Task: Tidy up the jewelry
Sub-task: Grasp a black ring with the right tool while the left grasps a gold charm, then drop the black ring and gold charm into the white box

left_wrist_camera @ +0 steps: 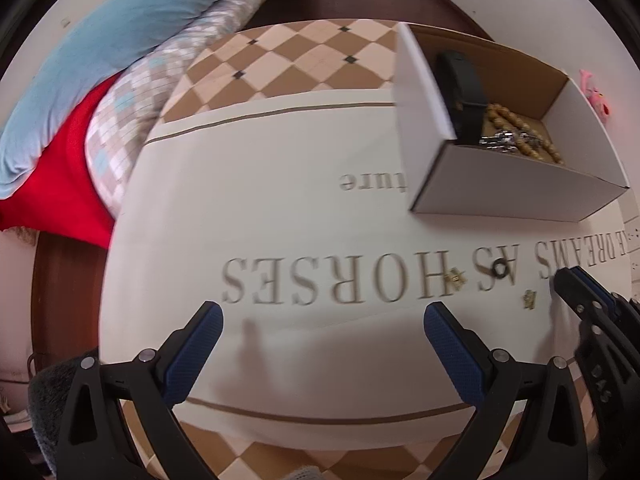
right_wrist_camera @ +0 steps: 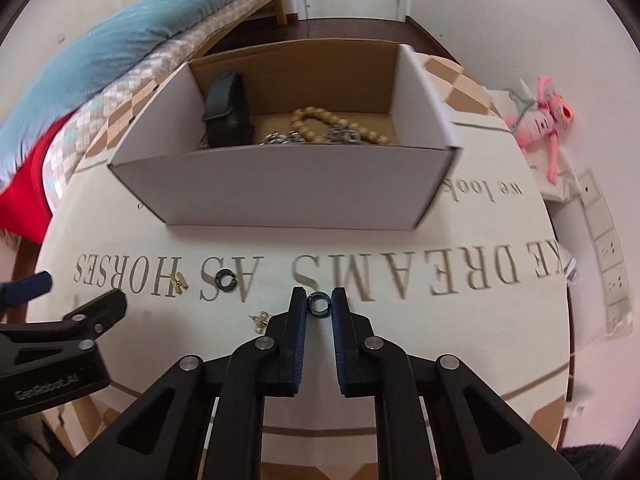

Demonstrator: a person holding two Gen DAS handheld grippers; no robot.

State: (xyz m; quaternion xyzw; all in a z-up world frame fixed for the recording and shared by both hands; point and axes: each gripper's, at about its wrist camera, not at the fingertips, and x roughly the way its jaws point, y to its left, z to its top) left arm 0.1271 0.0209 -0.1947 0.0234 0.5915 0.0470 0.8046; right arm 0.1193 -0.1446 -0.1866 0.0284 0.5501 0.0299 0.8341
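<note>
My right gripper [right_wrist_camera: 319, 300] is shut on a small dark ring [right_wrist_camera: 319, 305] held between its fingertips just above the cloth. A second dark ring [right_wrist_camera: 225, 279] and two small gold earrings [right_wrist_camera: 178, 280] [right_wrist_camera: 261, 319] lie on the cloth left of it. The white cardboard box [right_wrist_camera: 288, 188] beyond holds a black band [right_wrist_camera: 228, 110], a wooden bead bracelet [right_wrist_camera: 320, 120] and silver pieces. My left gripper [left_wrist_camera: 322, 320] is open and empty over the cloth. In the left wrist view the ring [left_wrist_camera: 499, 268], the earrings [left_wrist_camera: 454, 278] [left_wrist_camera: 529, 299] and the box [left_wrist_camera: 512, 184] lie to the right.
The table carries a cream cloth [left_wrist_camera: 280, 208] printed with large letters. A bed with blue, checked and red bedding [left_wrist_camera: 100, 80] stands to the left. A pink plush toy [right_wrist_camera: 540, 120] and a socket strip [right_wrist_camera: 604, 248] lie to the right.
</note>
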